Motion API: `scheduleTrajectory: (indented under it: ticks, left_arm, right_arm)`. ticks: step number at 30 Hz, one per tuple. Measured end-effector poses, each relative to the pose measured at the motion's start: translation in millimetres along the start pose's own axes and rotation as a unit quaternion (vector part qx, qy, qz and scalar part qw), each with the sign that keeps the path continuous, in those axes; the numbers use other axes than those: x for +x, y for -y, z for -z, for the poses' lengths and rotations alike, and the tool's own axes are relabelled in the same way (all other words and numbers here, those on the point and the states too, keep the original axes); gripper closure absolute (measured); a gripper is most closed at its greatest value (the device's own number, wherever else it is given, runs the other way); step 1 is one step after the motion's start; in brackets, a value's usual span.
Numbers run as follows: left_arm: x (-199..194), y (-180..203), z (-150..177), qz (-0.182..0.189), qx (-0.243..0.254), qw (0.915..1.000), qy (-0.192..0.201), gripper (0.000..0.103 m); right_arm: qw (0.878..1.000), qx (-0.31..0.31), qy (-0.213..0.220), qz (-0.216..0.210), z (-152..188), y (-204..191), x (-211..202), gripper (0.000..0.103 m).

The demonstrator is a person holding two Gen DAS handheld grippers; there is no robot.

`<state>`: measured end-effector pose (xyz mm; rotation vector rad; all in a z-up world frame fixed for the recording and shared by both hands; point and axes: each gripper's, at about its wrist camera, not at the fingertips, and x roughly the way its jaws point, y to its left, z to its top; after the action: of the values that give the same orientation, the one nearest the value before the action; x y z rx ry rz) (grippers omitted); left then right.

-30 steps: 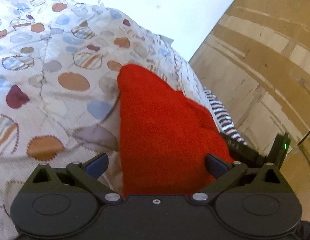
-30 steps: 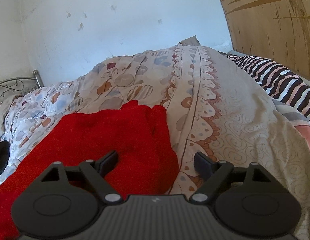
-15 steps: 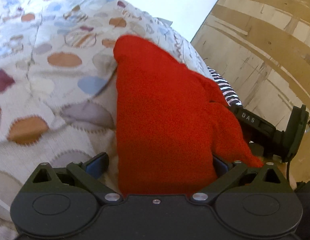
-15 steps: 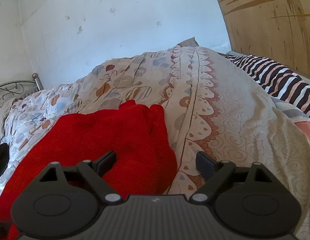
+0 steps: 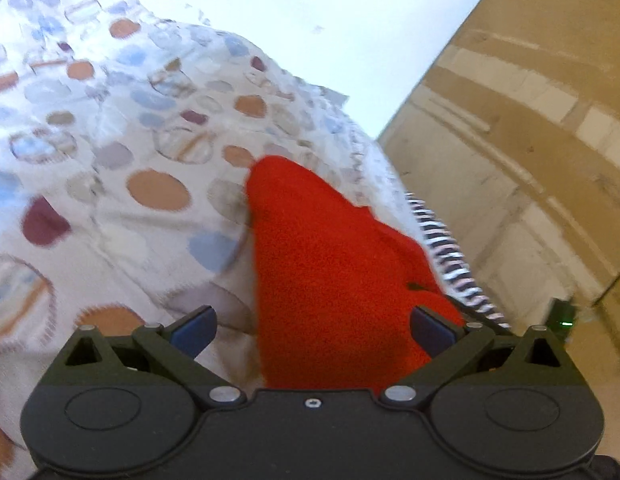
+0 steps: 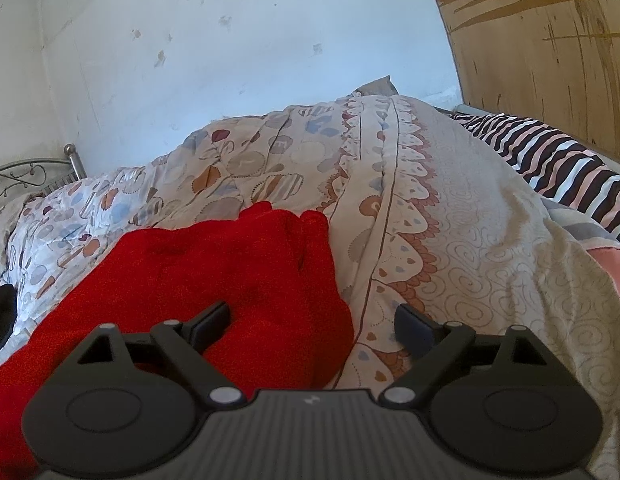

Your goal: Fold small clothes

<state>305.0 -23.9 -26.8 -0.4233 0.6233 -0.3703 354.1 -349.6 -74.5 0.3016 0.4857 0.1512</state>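
A red fleece garment (image 5: 330, 264) lies bunched on the patterned quilt (image 5: 109, 168). In the left wrist view it runs up between the fingers of my left gripper (image 5: 313, 328). That gripper is open, and the cloth fills the right half of the gap against the right blue pad (image 5: 432, 330). In the right wrist view the same red garment (image 6: 229, 268) spreads to the lower left. My right gripper (image 6: 312, 322) is open above its right edge. Its left finger (image 6: 213, 320) is over the cloth and its right finger (image 6: 410, 326) over the quilt (image 6: 450, 240).
A striped black, white and pink cloth (image 6: 558, 168) lies at the bed's right side, below a wooden panel (image 6: 550, 40). A metal bed frame (image 6: 33, 170) and a white wall (image 6: 229, 60) stand behind. A dark object (image 6: 1, 312) sits at the left edge.
The left wrist view pushed in close over the red garment half a second ago and has drawn back again. My right gripper's fingers stand slightly wider; its view is otherwise unchanged.
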Motion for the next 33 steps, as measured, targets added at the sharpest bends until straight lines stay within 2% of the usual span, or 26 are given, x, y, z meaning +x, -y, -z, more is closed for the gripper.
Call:
scheduleTrajectory:
  ticks: [3, 7, 11, 14, 16, 19, 22, 24, 25, 28, 33]
  left_arm:
    - [12.7, 0.6, -10.1, -0.037, 0.024, 0.9988, -0.020, 0.001]
    - [29.9, -3.2, -20.8, -0.026, 0.030, 0.9984, -0.039, 0.001]
    - [48.2, -8.3, -26.1, -0.017, 0.033, 0.9976, -0.059, 0.001]
    - [60.7, -12.8, -25.1, -0.001, 0.020, 0.9970, -0.074, 0.000]
    - [68.9, -16.5, -23.6, 0.015, 0.011, 0.9963, -0.084, 0.001]
    - [85.0, -24.2, -23.5, 0.037, -0.017, 0.9942, -0.100, 0.001]
    - [94.1, -21.0, -27.8, 0.035, -0.004, 0.9940, -0.104, 0.002]
    - [96.4, -14.9, -32.4, 0.032, 0.026, 0.9935, -0.107, 0.002]
    - [97.5, -14.1, -35.1, 0.031, 0.031, 0.9930, -0.109, 0.002]
    - [100.7, -21.3, -42.1, 0.033, 0.016, 0.9924, -0.117, 0.002]
    - [103.1, -25.6, -43.6, 0.030, 0.014, 0.9926, -0.117, 0.000]
  right_arm:
    - [1.000, 0.001, 0.002, 0.000, 0.0, -0.6, -0.6, 0.009]
    - [1.000, -0.003, 0.002, 0.001, -5.6, -2.8, -1.6, 0.008]
    - [0.999, -0.033, 0.005, 0.003, -11.2, -11.1, -3.6, 0.009]
    - [0.999, -0.047, 0.002, -0.010, -12.9, -13.4, -2.6, 0.017]
    - [0.999, -0.043, -0.001, -0.030, -12.6, -12.9, -1.1, 0.029]
    - [0.998, -0.047, -0.005, -0.046, -13.5, -15.2, -1.8, 0.042]
    - [0.997, -0.053, -0.012, -0.057, -16.6, -18.1, -2.4, 0.052]
    - [0.997, -0.055, -0.017, -0.057, -19.1, -19.2, -1.4, 0.052]
    - [0.997, -0.051, -0.022, -0.060, -20.8, -17.6, -0.1, 0.048]
    - [0.997, -0.015, -0.027, -0.071, -26.1, -4.9, 5.1, 0.037]
    - [0.995, 0.043, -0.039, -0.086, -32.4, 9.0, 19.9, 0.031]
